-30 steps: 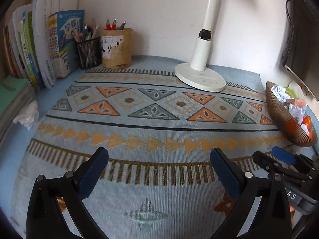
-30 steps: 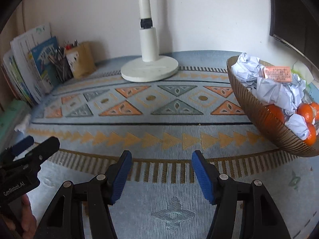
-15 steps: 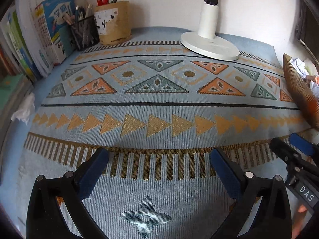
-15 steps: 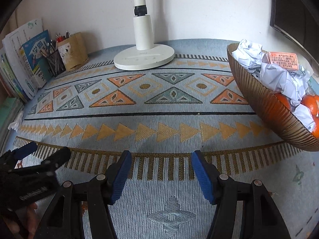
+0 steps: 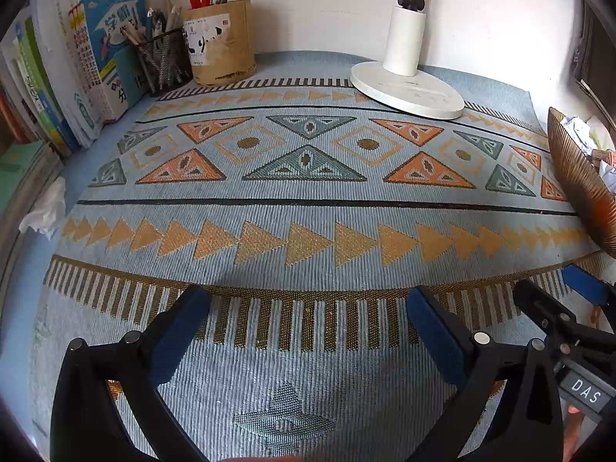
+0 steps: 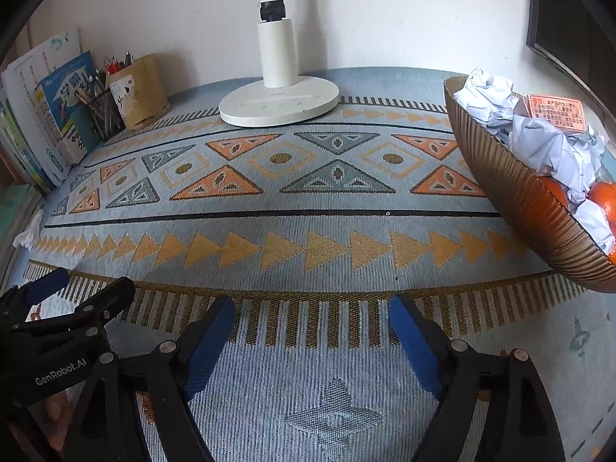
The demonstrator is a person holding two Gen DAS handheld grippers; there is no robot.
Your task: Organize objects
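My left gripper (image 5: 308, 308) is open and empty, low over the patterned blue mat (image 5: 308, 208). My right gripper (image 6: 308, 315) is open and empty over the same mat (image 6: 292, 215); it also shows in the left wrist view (image 5: 554, 288) at the right edge. A brown ribbed bowl (image 6: 512, 192) at the right holds crumpled white paper (image 6: 539, 138), an orange slip (image 6: 556, 111) and oranges (image 6: 600, 196). A crumpled white tissue (image 5: 44, 211) lies off the mat at the left.
A white lamp base (image 5: 406, 90) stands at the back. A tan pen cup (image 5: 221, 50), a black mesh pen holder (image 5: 163, 57) and upright books (image 5: 77, 61) line the back left. The left gripper shows in the right wrist view (image 6: 81, 292).
Both grippers have moved forward and tilted down over the mat, so the lamp and pen cups look nearer. Both stay open and empty.
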